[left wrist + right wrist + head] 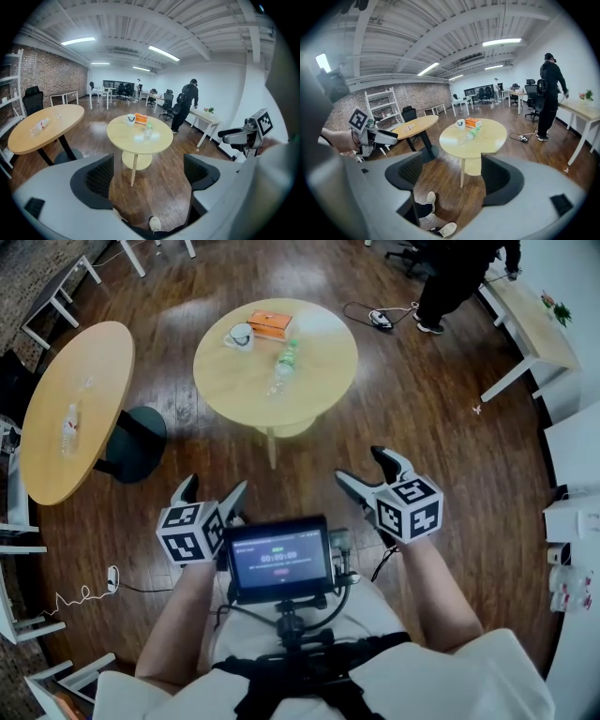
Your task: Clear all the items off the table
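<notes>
A round light-wood table stands ahead of me on the wood floor. On it are an orange box, a white cup and a clear bottle with a green cap lying on its side. The left gripper view shows the same table, box, cup and bottle. Both grippers hang near my waist, well short of the table. My left gripper is open and empty. My right gripper has its jaws apart with nothing between them.
A second oval table at the left carries a small bottle. A person in black stands at the far right beside a white desk. A power strip with cable lies on the floor behind the table.
</notes>
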Tool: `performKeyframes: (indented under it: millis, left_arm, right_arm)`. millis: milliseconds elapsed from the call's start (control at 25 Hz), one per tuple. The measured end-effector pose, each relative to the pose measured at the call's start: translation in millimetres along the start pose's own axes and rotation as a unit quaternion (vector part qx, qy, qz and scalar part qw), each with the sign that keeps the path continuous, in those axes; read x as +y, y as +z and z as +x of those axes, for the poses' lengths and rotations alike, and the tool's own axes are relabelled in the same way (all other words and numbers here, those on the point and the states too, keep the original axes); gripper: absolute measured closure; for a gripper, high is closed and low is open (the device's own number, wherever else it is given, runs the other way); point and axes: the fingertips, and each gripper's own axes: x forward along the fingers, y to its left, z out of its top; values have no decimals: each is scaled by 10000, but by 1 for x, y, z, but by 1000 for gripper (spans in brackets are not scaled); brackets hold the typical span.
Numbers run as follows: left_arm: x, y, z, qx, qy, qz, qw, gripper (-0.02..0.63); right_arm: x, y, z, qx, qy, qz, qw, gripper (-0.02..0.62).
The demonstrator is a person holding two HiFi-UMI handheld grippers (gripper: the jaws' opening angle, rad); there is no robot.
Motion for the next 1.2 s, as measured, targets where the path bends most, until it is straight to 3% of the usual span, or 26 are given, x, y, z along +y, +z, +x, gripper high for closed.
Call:
performKeyframes:
  millis: [280,560,680,1000,1200]
  left_arm:
    - [-4,-3,3,50,-219,74,9997,138]
    - [-28,12,39,124,-476,665,9966,140]
    - [-40,23,93,268,-586,853,9943,140]
    - [-41,48,277,817,-626,903,9906,140]
    - [-41,38,359,1330,-629,1171,9822,140]
  right_arm:
    - [1,-5,1,-70,-12,121,9999,207]
    - [-8,-17,-5,-12,-143,271,9995,206]
    - [-22,-17,-5,20,-225,384,9990,207]
    - [-72,-2,2,140,-690,715,9950,206]
    - [-87,0,14,393,-944,795,9916,206]
